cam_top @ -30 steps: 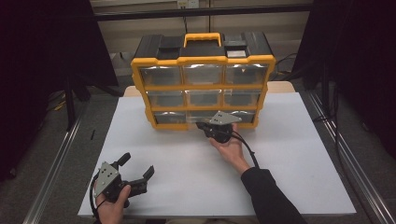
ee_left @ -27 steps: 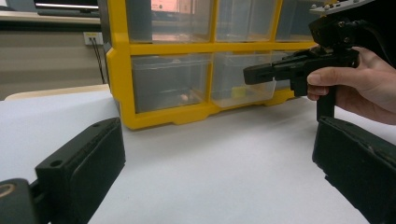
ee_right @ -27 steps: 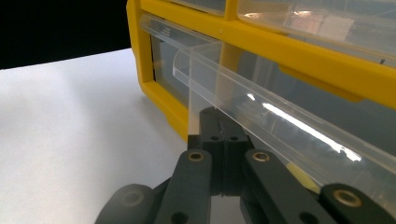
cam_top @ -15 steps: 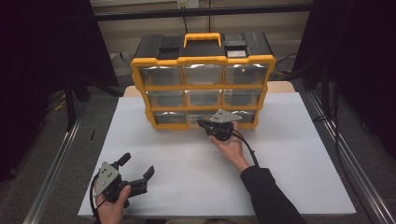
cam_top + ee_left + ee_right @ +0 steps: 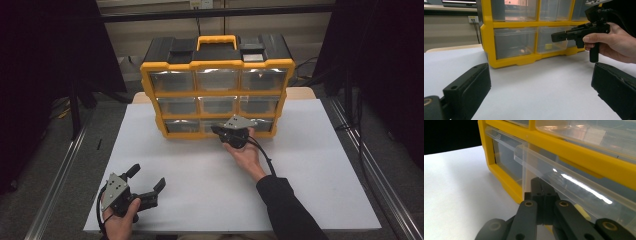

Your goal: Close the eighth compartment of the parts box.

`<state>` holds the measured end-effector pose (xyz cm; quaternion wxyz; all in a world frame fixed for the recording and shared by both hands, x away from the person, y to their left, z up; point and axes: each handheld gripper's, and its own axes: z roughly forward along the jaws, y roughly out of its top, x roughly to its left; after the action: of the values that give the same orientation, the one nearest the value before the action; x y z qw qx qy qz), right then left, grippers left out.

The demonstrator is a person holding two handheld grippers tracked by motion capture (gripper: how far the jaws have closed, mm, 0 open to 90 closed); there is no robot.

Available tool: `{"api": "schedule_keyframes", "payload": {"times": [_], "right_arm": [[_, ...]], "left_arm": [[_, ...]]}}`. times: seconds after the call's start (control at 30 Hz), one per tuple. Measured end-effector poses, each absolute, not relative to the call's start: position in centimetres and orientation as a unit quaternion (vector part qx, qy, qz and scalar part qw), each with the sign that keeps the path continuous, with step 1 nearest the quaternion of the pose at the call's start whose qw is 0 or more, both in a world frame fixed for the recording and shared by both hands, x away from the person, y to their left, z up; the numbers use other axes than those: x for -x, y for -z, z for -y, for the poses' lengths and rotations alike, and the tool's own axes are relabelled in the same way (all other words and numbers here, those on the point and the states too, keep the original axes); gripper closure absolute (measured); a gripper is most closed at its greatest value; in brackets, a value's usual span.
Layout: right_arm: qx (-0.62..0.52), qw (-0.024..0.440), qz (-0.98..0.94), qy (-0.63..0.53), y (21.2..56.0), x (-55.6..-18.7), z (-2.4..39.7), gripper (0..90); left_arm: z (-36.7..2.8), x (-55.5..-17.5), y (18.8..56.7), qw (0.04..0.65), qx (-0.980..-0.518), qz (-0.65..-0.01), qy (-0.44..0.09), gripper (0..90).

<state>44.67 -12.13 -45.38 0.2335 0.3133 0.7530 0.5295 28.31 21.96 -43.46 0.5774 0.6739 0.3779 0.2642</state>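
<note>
Right gripper view: we see our right gripper (image 5: pixel 543 195) with fingers closed together just under the bottom middle drawer's (image 5: pixel 564 192) lip, while our left gripper (image 5: pixel 145 187), open and empty, sits well apart.

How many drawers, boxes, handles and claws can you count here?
Clear drawers: 9
Yellow drawer box: 1
Yellow handle: 1
Left claw and right claw: 2
Total: 13

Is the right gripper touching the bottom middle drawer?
Touching. In the right gripper view, the right gripper, jaws shut, sits under the lip of the clear bottom middle drawer, tips against its front, no gap showing.
</note>
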Motion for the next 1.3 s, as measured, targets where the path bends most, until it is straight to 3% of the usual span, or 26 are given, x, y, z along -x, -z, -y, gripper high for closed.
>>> {"api": "schedule_keyframes", "payload": {"times": [0.93, 1.3], "right_arm": [[-0.319, 0.25, -0.753, -0.519, 45.5, -45.9, 12.1, 90.0], [-0.324, 0.235, -0.753, -0.522, 45.8, -45.6, 12.4, 90.0]], "left_arm": [[-22.0, -28.3, 43.5, 0.578, -0.673, -0.378, -0.264, 2.7], [-21.7, -28.6, 43.5, 0.575, -0.675, -0.38, -0.262, 2.7]]}}
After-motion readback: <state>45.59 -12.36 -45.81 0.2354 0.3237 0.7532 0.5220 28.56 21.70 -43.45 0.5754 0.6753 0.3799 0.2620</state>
